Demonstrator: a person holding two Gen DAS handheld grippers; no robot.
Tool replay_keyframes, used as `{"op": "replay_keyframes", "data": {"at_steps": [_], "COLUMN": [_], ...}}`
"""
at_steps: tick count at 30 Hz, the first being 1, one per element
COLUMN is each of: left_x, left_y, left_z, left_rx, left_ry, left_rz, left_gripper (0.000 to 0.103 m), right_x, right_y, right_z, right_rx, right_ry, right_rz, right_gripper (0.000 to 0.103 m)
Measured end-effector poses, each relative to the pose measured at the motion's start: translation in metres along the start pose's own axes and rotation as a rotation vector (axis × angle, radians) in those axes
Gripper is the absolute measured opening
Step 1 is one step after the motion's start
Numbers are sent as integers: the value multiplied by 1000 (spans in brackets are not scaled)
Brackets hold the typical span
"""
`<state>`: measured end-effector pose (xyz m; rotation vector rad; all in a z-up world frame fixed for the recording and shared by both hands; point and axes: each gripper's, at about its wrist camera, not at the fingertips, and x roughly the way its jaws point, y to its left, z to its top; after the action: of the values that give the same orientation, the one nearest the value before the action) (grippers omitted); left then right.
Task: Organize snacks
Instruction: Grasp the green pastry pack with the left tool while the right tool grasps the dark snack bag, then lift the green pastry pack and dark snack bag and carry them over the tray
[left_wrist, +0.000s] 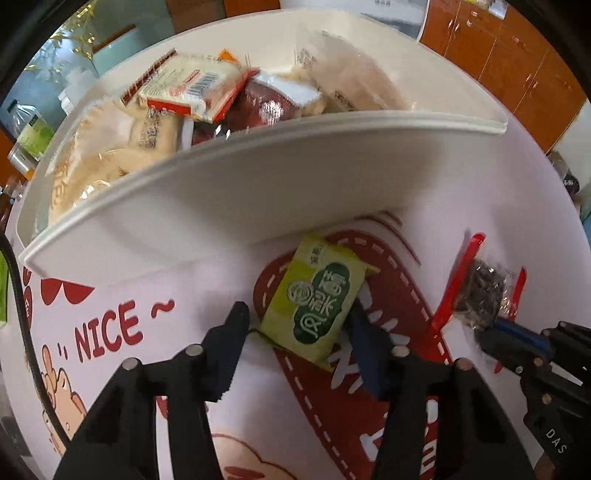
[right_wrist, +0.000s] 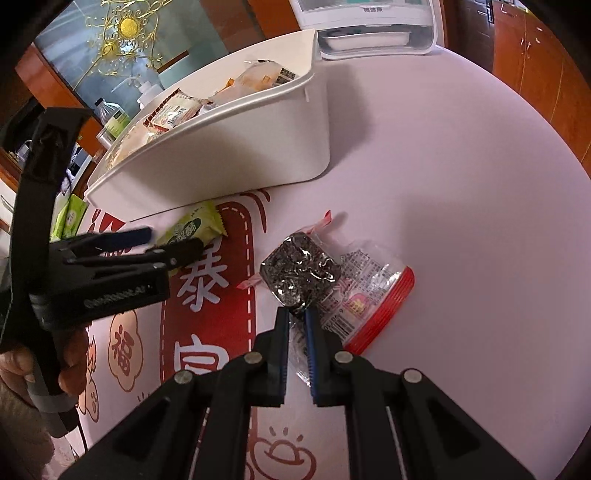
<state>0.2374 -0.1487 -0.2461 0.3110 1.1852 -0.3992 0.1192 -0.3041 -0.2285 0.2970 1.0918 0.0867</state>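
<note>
Two snack packets lie loose on the white table (right_wrist: 461, 184): one green packet (left_wrist: 314, 306) at the centre of my left-wrist view, and one clear packet with red ends (right_wrist: 332, 288), holding a dark square snack, at the centre of my right-wrist view. One white bin (left_wrist: 258, 177) fills the upper half of the left view, with several wrapped snacks (left_wrist: 184, 88) piled inside, too jumbled for me to count. The green packet rests just in front of the bin's wall, on the red printed banner (left_wrist: 332, 387) of the table cover.

My left gripper (left_wrist: 299, 325) is low over the table with its jaws spread wide, one finger on each side of the green packet; I cannot tell whether they touch it. My right gripper (right_wrist: 297, 314) points up the frame, jaws drawn nearly together and pinching the near clear edge of the red-ended packet. My left hand (right_wrist: 70, 354) wraps its handle at the lower left of the right view.
</note>
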Motion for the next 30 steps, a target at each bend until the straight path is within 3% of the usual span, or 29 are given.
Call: {"op": "replay_keyframes", "data": {"at_steps": [4,6,9,20,23,25,26,27,29,30], "left_x": [-3,-7,-18,-99,-115,-118,-118,-119,-117,-113], "left_y": [-5,-6,0,25,31,33,35,35,40,38], "left_z": [-3,-10,-20,-38,-39,-39,-41,-45,-47,-50], "left_rx": [24,9,-29,-82,-86,-94,-98,-101,-113,-117], "left_ry": [-15,-17,-21,-144,-162,-166,-166,-165,-154,-151], "left_rz": [7,-2,-19,-58,-58,-61,-61,-60,-58,-57], "left_gripper": [40,39,39,39,39,39,39,39,39,39], "right_x": [1,1,-3,-44,-53,-45,-35,-28,-15,-11], "right_y": [-2,-1,3,37,40,33,29,24,19,18], "right_z": [2,3,4,11,19,25,29,32,33,34], "right_rx": [-1,-5,-16,-77,-94,-77,-79,-86,-110,-127], "right_ry": [1,5,-6,-110,-158,-131,-95,-71,-46,-42], "right_rz": [7,13,20,74,33,-1,-28,-50,-66,-60], "right_gripper": [8,0,0,0,0,2,12,35,62,64]}}
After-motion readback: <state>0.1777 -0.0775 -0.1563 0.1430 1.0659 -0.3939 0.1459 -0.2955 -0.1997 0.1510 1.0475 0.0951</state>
